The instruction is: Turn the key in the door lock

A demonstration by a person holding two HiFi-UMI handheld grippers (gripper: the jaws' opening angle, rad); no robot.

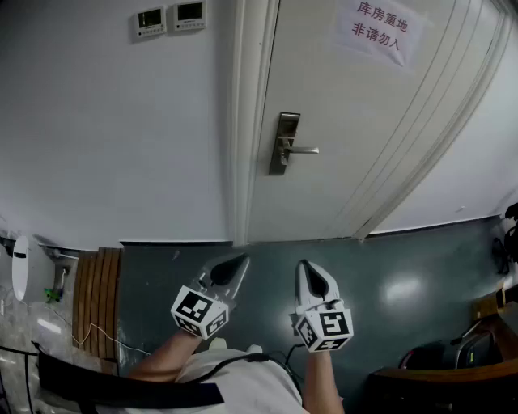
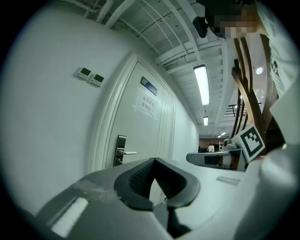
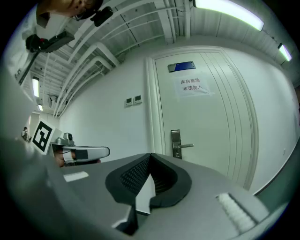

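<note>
A white door (image 1: 356,113) stands closed ahead, with a metal lock plate (image 1: 284,142) and a lever handle (image 1: 303,149) that points right. No key can be made out at the lock from this distance. Low in the head view my left gripper (image 1: 235,265) and right gripper (image 1: 306,269) are held side by side, well short of the door, both level and pointed toward it. The jaws of both are shut with nothing between them. The lock plate (image 2: 120,150) also shows in the left gripper view, and the lock plate (image 3: 176,144) again in the right gripper view.
Two wall control panels (image 1: 170,18) hang left of the door frame (image 1: 240,121). A paper sign (image 1: 379,31) is stuck on the door. A wooden slatted piece (image 1: 97,299) and a white device (image 1: 20,268) are at the left, with dark furniture (image 1: 453,360) at the lower right.
</note>
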